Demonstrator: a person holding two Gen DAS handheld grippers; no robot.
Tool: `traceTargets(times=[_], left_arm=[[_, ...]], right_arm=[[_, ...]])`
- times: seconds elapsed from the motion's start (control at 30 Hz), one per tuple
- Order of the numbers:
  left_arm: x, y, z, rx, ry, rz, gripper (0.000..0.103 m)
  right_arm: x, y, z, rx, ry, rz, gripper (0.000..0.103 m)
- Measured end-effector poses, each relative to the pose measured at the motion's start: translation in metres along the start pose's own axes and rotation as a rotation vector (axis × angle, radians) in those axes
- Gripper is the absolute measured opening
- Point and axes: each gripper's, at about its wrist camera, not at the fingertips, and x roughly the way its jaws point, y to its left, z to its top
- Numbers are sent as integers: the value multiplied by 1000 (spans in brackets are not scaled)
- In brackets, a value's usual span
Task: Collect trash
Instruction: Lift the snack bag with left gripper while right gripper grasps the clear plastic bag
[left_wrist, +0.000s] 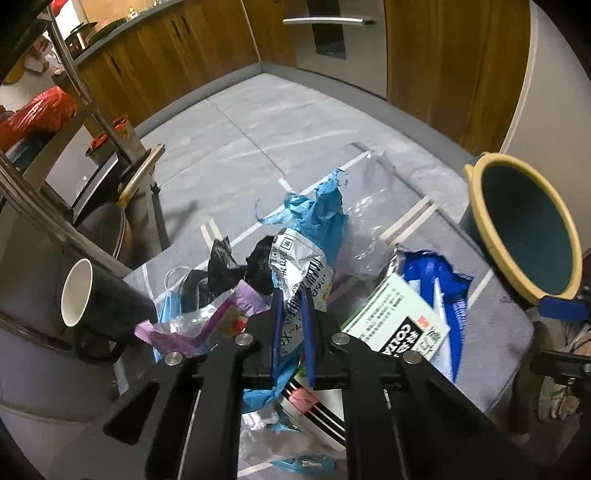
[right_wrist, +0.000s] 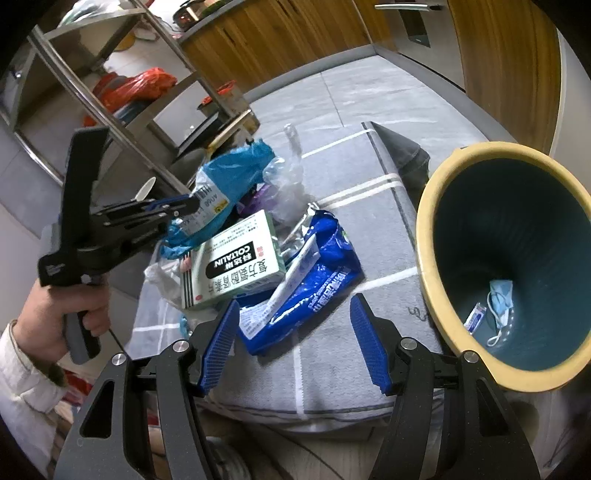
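Gripping the light-blue wrapper, the left gripper has its jaws narrowed onto the crinkled, barcode-printed middle of it. From the right wrist view the same tool sits at nine o'clock, pinching that wrapper at the near edge of the heap. Right gripper: jaws wide, holding nothing, hovering over the grey mat.

Risks, as I judge them:
- The wrapper is thin, creased film with a torn top. It could slide out of the pinch, or tear further, on the way across.
- A black bag and purple film lie tangled against it at nine to ten o'clock. Lifting may drag them along and scatter them off the mat.
- A white-lined dark cup lies on its side close at nine o'clock; a sideways swing could knock it.
- The bin stands at three o'clock, tilted toward the camera. A light wrapper released short of the yellow rim may flutter down outside it.

Task things: the heap sits mid-mat, between the jaws and twelve o'clock. A white and green medicine box lies flat on top of a dark-blue foil pouch, with clear plastic behind them. The bin already holds a face mask and a small packet at its bottom.
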Motion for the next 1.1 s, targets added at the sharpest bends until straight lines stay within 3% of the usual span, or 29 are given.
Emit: traceTargets(times=[0.43, 0.63, 0.83, 1.03, 1.1], left_arm=[[-56, 8, 3, -111, -92, -140, 6], [-73, 28, 0, -256, -119, -229, 5], [-84, 52, -2, -388, -161, -281, 5], [-96, 65, 1, -445, -208, -279, 5], [-100, 69, 3, -467, -223, -274, 5]], right_arm=[[5, 0, -2, 14, 7, 11, 64], [8, -5, 10, 51, -1, 20, 64], [27, -3, 49, 19, -11, -10, 64], [69, 20, 102, -97, 0, -58, 63], [89, 28, 118, -131, 14, -72, 59]])
